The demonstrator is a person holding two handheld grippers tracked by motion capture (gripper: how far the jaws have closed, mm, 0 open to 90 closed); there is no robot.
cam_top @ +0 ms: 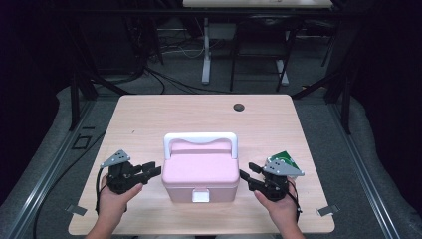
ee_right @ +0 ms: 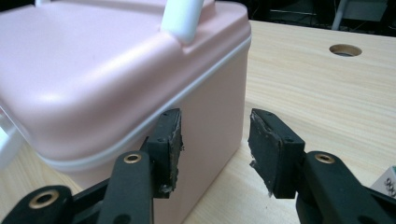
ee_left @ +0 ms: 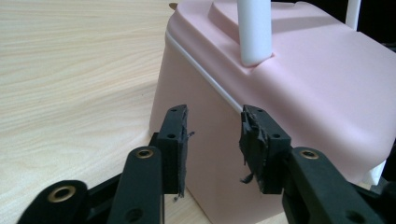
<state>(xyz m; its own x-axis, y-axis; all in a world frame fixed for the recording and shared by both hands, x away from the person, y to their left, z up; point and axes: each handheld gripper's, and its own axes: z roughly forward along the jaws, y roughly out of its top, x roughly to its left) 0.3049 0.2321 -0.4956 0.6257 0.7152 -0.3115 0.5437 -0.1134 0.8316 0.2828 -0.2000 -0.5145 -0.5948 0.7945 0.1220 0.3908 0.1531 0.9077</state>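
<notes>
1. Pink plastic makes up the lidded box [cam_top: 201,174] that sits on the pale wood worktop [cam_top: 149,119], near the front edge and roughly midway between my two hands.
2. Its white carry handle [cam_top: 200,141] stands upright over the far part of the lid, and a white latch [cam_top: 201,196] shows on the side facing me.
3. My left hand-held gripper [cam_top: 152,171] is just beside the box's left end, jaws pointing at it.
4. In the left gripper view that left hand-held gripper [ee_left: 212,147] has its jaws spread, with a clear gap between the worn pads; the box wall and the lid seam lie beyond the gap, and I cannot tell whether any pad brushes the plastic.
5. My right hand-held gripper [cam_top: 247,173] mirrors it at the box's right end, also aimed at the box.
6. In the right gripper view the right hand-held gripper [ee_right: 214,149] is likewise spread, pinching nothing; the box corner lies past the left jaw and bare worktop past the right one.
7. A green and white carton [cam_top: 286,162] lies on the worktop just behind my right hand.
8. A round dark hole [cam_top: 239,106] is set in the worktop near its far edge, well apart from the box.
</notes>
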